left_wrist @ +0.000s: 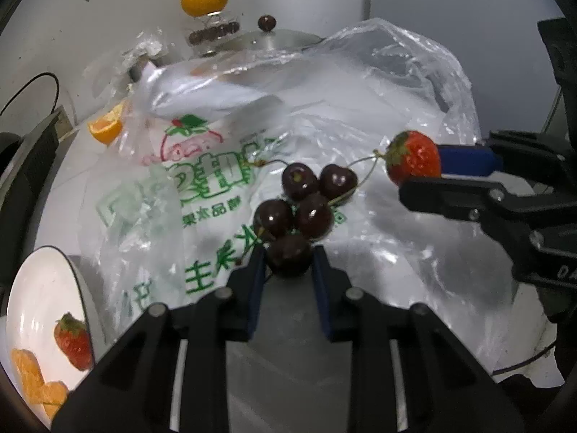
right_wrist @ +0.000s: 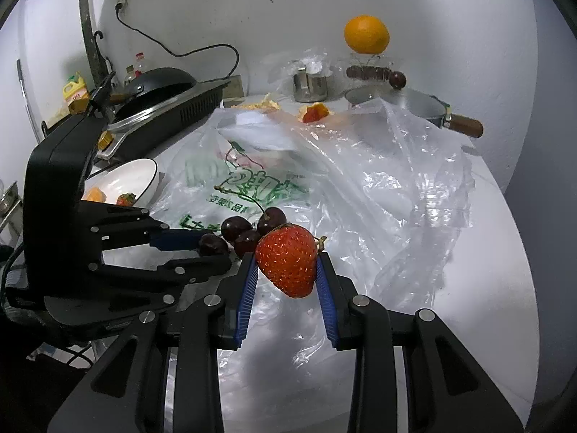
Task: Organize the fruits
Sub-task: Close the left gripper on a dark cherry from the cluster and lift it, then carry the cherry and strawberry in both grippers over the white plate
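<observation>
White surface (right_wrist: 468, 252) against a pale wall, draped in crumpled printed plastic bags (left_wrist: 216, 195). Near the middle, on the bags, a cluster of dark cherries (left_wrist: 303, 209); nearest cherry (left_wrist: 288, 256) pinched between the blue pads of the left tool (left_wrist: 288, 263). Just beside, raised clear of the bags, a strawberry (right_wrist: 288, 263) clamped in the right tool (right_wrist: 288, 274). Toward the left edge, a white bowl (left_wrist: 39, 281) with another strawberry and orange pieces. At the back edge, a whole orange (right_wrist: 366, 34) atop a glass jar.
</observation>
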The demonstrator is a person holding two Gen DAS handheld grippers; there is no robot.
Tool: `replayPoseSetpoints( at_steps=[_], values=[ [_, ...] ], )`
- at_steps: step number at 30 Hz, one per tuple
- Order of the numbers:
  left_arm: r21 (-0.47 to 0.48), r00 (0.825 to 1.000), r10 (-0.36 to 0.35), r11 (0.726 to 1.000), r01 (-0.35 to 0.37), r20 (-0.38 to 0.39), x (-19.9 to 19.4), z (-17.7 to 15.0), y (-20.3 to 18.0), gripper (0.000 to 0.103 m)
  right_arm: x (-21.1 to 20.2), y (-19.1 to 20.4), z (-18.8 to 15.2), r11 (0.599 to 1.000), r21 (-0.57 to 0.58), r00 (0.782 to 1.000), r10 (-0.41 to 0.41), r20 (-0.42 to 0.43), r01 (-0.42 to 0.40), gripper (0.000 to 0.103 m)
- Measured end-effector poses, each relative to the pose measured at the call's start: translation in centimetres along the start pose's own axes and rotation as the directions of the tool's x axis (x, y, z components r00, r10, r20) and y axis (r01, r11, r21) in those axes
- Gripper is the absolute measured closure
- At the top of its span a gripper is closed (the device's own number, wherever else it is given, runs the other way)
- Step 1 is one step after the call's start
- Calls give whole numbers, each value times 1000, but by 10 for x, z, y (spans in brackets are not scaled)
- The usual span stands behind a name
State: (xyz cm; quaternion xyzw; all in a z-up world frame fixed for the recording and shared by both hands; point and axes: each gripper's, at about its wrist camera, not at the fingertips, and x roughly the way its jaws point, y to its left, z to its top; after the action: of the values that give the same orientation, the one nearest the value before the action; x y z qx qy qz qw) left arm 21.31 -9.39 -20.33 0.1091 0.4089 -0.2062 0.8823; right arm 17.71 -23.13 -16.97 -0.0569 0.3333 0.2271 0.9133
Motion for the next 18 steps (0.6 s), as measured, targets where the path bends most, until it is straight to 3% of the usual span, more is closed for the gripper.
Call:
replayPoseSetpoints(
  at_steps=[18],
  values=[
    [-16, 995, -16, 1000, 17, 96, -69, -22, 5, 77, -29, 54, 8, 997, -69, 999, -17, 39, 20, 68]
  ],
)
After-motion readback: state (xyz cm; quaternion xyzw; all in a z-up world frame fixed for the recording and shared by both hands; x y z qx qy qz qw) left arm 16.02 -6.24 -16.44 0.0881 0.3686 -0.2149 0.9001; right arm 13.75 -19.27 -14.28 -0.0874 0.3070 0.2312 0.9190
